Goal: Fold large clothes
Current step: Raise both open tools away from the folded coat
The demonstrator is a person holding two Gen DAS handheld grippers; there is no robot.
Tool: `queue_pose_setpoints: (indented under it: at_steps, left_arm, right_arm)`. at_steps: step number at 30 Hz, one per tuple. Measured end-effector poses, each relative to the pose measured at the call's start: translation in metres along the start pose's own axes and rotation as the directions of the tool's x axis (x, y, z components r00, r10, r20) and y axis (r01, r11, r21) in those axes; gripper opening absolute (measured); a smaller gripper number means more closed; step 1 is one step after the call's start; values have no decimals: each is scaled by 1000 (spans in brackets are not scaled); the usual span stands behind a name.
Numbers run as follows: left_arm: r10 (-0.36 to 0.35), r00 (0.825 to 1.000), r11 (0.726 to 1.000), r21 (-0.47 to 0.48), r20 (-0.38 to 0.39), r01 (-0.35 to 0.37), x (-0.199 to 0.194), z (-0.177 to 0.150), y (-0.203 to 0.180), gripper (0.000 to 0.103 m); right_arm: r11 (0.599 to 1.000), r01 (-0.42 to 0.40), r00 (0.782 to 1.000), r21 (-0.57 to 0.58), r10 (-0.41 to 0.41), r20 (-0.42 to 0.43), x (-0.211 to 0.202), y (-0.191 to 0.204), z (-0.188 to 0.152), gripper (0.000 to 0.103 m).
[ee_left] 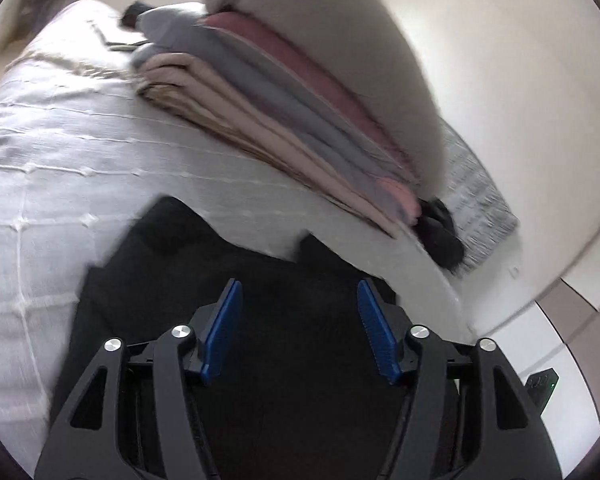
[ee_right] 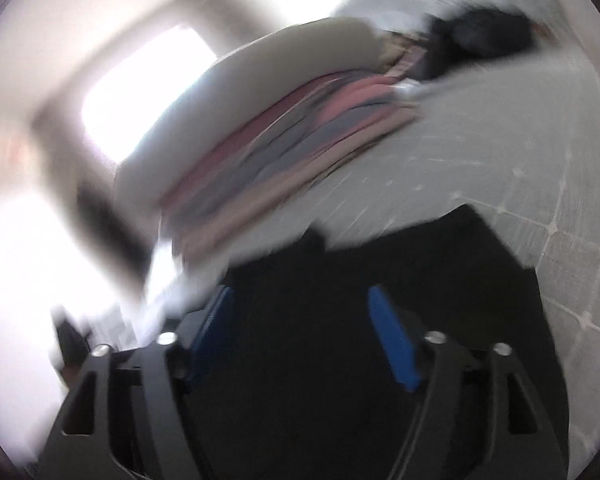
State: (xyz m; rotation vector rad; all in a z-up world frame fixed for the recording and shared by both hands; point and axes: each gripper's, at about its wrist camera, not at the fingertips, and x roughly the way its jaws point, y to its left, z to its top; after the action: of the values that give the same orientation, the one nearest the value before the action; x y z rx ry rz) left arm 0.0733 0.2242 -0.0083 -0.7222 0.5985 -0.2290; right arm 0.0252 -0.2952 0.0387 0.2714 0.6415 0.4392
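A black garment (ee_left: 179,264) lies flat on the white bedcover (ee_left: 59,160), close under both grippers. My left gripper (ee_left: 300,286) hovers over it with its blue pads (ee_left: 223,328) wide apart, and I see nothing pinched between them. The right wrist view is heavily blurred. In it the same black garment (ee_right: 440,264) spreads beneath my right gripper (ee_right: 300,292), whose blue pads (ee_right: 392,340) also stand apart and open with no cloth gripped. The garment's near part is hidden behind the gripper bodies.
A stack of folded clothes (ee_left: 279,100) in pink, grey and beige, topped by a thick cream piece, sits further back on the bed (ee_right: 300,128). A dark crumpled garment (ee_left: 440,232) lies beside it by a grey patterned textile (ee_left: 476,192). A bright window (ee_right: 151,88) shows beyond.
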Motion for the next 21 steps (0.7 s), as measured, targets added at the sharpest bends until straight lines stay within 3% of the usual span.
queue_pose_setpoints:
  at_steps: [3,6,8,10,12,13,15,16,18,19,21]
  left_arm:
    - [-18,997,998,51,-77,22,3,-30,-22,59]
    - [23,985,989,150,-173,3,23,-59,-37,59]
    - [85,970,974,226,-227,-33,42,-72,-40,59]
    - [122,963,963,264,-242,-55,60,-76,-33,59]
    - [131,949,972,224,-286,-67,76,-70,-24,59]
    - [131,949,979,187,-287,-78,74,-65,-24,59]
    - [104,958,983,174,-268,-58,63,-57,-32,59]
    - [78,968,979,201,-240,-29,55,-54,-41,59]
    - [79,976,964,263,-205,-23,50,-56,-52,62]
    - [91,975,957,288,-204,-29,53,-59,-54,65]
    - [123,963,958,283,-238,-52,67,-65,-46,65]
  right_arm:
    - [961,55,991,-270,-87,-106,16,51,-41,74]
    - [882,154,947,-446,-260,-187,71,66,-64,74]
    - [896,168,924,-410,-287,-251,103,47,-70,86]
    - [934,155,926,-321,-250,-281,124,26,-57,87]
    - [932,187,913,-311,-282,-294,127,27,-48,87]
    - [928,209,908,-310,-301,-290,123,34,-46,87]
    - [932,194,931,-307,-273,-240,109,52,-41,87]
    - [920,191,943,-342,-269,-195,104,65,-37,87]
    - [889,216,944,-404,-296,-144,111,79,-30,87]
    - [874,236,934,-424,-324,-148,124,82,-27,87]
    - [856,281,892,-435,-400,-210,169,72,-23,87]
